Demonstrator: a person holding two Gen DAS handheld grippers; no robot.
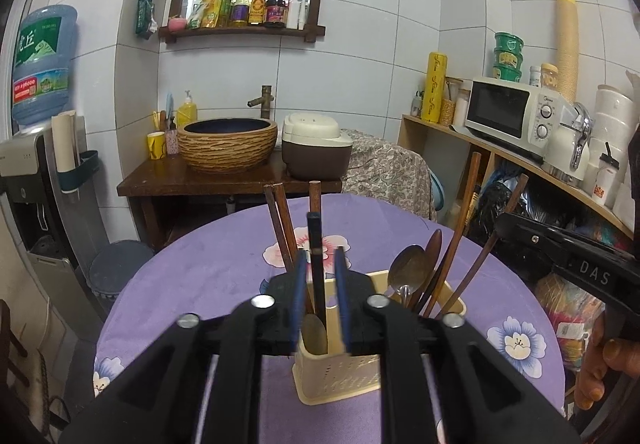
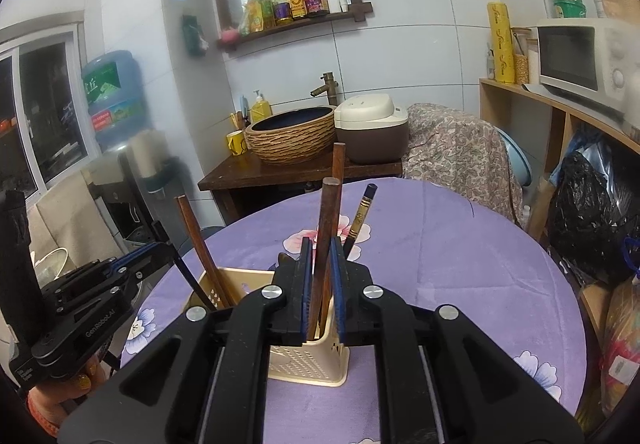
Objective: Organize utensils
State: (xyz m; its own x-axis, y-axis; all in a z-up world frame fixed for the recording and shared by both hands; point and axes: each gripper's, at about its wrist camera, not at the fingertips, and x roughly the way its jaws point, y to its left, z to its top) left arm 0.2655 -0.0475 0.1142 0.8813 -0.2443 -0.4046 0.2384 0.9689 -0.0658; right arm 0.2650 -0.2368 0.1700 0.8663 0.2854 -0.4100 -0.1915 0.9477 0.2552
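A small tiled kitchen, with a round table under a purple floral cloth [image 1: 208, 268]. On it stands the cream utensil holder [image 1: 340, 376], already carrying spoons and chopsticks upright. A black chopstick [image 1: 316, 264] rises between the pads of the left gripper [image 1: 320, 300], its long axis near vertical; the jaws stand slightly apart, not pressing it. The right gripper [image 2: 320, 284] likewise straddles a brown wooden chopstick [image 2: 326, 228] with a visible gap. Each stick's lower end sits in the holder, so withdrawal looks like the next move. Only the right view shows the left gripper from outside; only the left view shows the metal spoons [image 1: 408, 268].
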